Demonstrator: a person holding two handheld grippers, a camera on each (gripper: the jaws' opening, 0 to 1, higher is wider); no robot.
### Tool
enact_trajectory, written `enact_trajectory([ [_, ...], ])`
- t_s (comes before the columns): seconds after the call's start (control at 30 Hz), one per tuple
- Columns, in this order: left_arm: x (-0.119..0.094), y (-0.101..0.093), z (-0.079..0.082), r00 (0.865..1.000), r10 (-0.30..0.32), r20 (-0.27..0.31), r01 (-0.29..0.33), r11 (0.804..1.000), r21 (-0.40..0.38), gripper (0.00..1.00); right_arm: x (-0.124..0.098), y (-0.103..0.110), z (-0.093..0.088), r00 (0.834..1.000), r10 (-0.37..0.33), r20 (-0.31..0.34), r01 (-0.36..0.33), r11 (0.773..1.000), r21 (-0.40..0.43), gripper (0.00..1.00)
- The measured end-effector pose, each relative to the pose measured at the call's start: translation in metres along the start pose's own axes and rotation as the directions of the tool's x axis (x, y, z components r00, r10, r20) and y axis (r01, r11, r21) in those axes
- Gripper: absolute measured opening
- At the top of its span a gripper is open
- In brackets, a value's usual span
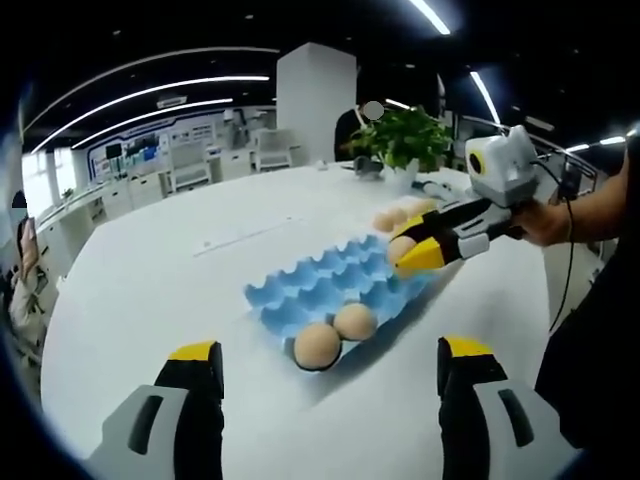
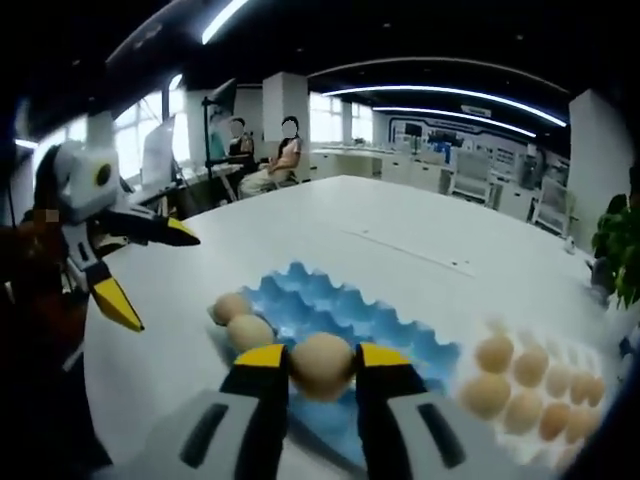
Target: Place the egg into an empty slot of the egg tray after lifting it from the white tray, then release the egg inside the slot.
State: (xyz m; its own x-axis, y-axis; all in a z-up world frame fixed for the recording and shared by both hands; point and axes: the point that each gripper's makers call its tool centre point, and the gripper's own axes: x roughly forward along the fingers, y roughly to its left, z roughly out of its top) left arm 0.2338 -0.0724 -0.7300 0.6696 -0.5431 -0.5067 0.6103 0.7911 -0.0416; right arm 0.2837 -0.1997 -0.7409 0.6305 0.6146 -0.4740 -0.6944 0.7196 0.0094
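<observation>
Egg (image 2: 322, 366) in right claw (image 2: 322, 372), two eggs (image 2: 240, 322) trayed

Right grey plastic gripper w/ yellow-tipped black jaws (image 2: 322, 368): jaws closed on a tan egg (image 2: 322, 366), held just above the blue egg tray (image 2: 400, 335), at its near edge in right gripper view. In left gripper view the same right gripper (image 1: 412, 250) comes in from the right, tips over the far corner of the tray, and a bare hand (image 1: 545, 222) holds it behind.

Left grey gripper w/ yellow-tipped jaws (image 1: 330, 362): jaws wide apart, nothing between, near the tray's front edge. In right gripper view it (image 2: 150, 268) hangs left of the tray, jaws spread.
</observation>
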Motion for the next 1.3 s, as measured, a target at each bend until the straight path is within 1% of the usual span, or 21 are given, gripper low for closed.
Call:
enact_trajectory([
  [0.2,0.0,-0.002,0.001,1.0,-0.005,0.004,0.005,1.0,0.007,0.88,0.007,0.009,-0.003,1.0,0.022,-0.007,-0.022,1.0,-0.005,0.25],
  [0.63,0.0,-0.003,0.001,1.0,-0.007,0.003,0.007,1.0,0.005,0.88,0.019,0.021,-0.008,0.998,0.062,-0.022,-0.062,0.998,-0.003,0.25],
  [0.93,0.0,-0.001,0.002,1.0,-0.001,0.007,0.001,1.0,-0.001,0.88,0.029,0.024,-0.016,0.996,0.079,-0.043,-0.078,0.997,0.012,0.25],
  [1.17,0.0,-0.001,0.001,1.0,-0.002,0.005,0.003,1.0,-0.001,0.88,0.03,0.024,-0.02,0.995,0.082,-0.051,-0.081,0.996,0.023,0.25],
  [1.3,0.001,-0.001,0.002,1.0,-0.004,0.006,0.004,1.0,0.001,0.87,0.031,0.024,-0.019,0.995,0.086,-0.045,-0.085,0.996,0.026,0.26],
])
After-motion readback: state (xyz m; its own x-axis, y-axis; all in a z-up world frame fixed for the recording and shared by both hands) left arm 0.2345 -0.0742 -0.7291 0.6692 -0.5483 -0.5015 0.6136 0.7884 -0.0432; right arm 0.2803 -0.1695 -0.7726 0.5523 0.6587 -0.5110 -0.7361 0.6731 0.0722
